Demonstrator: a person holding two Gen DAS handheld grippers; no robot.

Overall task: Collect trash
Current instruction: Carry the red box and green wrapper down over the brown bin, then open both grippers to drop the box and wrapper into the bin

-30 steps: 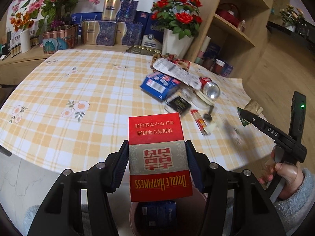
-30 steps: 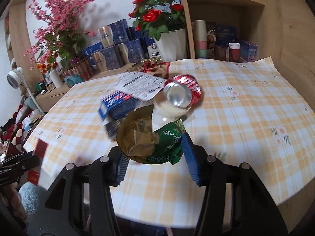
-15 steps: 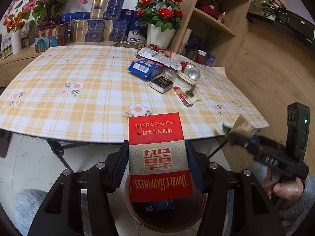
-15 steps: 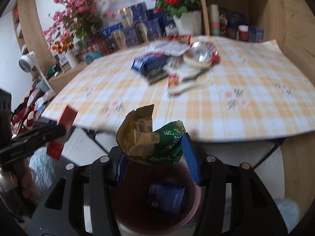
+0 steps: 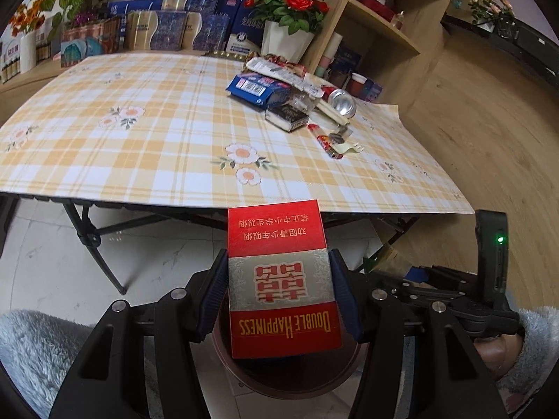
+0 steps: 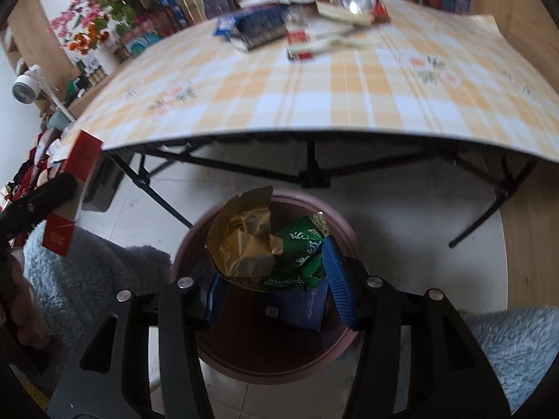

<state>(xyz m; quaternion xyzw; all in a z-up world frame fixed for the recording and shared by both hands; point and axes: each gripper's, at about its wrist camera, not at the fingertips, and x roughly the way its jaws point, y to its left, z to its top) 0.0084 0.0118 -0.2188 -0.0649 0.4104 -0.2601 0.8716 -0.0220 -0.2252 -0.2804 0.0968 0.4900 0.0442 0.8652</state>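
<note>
My left gripper [image 5: 279, 293] is shut on a red cigarette pack [image 5: 279, 279] with gold lettering, held over the near rim of a dark pink bin [image 5: 286, 380] on the floor. My right gripper [image 6: 272, 279] is shut on a crumpled green and gold wrapper [image 6: 265, 251], directly above the bin [image 6: 342, 342], which holds a blue box [image 6: 297, 309]. The left gripper's finger and the red pack [image 6: 78, 160] show at the left edge of the right wrist view. More trash lies on the table: a blue carton [image 5: 258, 89], a dark pack [image 5: 286, 117], a can [image 5: 342, 101].
The folding table [image 5: 139, 139] with a yellow plaid cloth stands just beyond the bin, its black legs [image 6: 311, 171] close behind it. Flower pots and boxes line the back. A wooden shelf [image 5: 377, 28] is at the right. Fluffy grey sleeves [image 6: 513, 345] flank the bin.
Both grippers came back off the table and sank toward the floor. The bin now lies under each load, and the right gripper tilted further down over it.
</note>
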